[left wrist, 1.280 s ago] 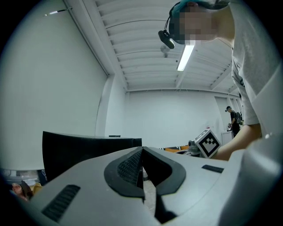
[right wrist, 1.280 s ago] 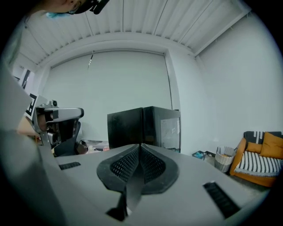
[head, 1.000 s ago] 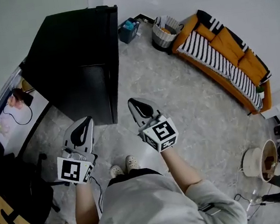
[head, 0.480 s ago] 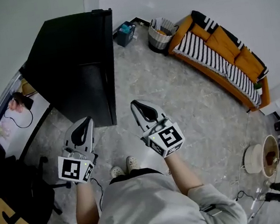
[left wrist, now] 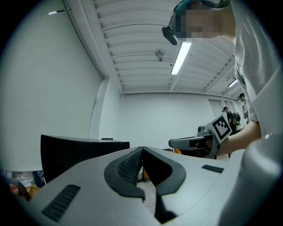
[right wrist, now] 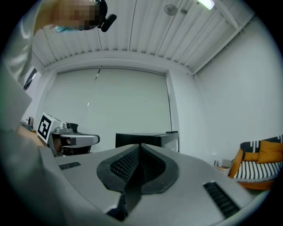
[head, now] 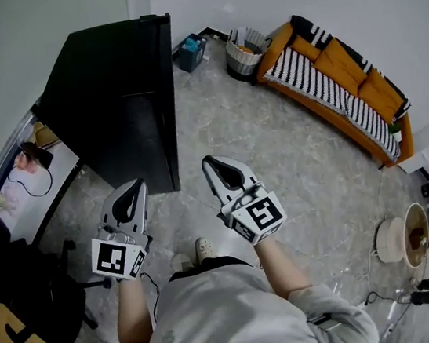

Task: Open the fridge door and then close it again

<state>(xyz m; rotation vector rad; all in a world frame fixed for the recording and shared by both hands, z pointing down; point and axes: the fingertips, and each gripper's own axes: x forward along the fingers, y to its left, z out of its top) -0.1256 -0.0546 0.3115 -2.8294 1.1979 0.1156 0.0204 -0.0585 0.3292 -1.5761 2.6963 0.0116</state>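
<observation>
Head view: the black fridge (head: 121, 100) stands in the upper left of the frame, door shut. The left gripper (head: 135, 189) and the right gripper (head: 212, 165) hang low in the centre, both apart from it. An orange sofa (head: 345, 85) lies at the upper right.

Left gripper view: the 2 jaws are pressed together on nothing. The fridge (left wrist: 79, 154) sits at the middle left.

Right gripper view: the 2 jaws meet, empty. The fridge (right wrist: 148, 139) is in the centre, just above them.
</observation>
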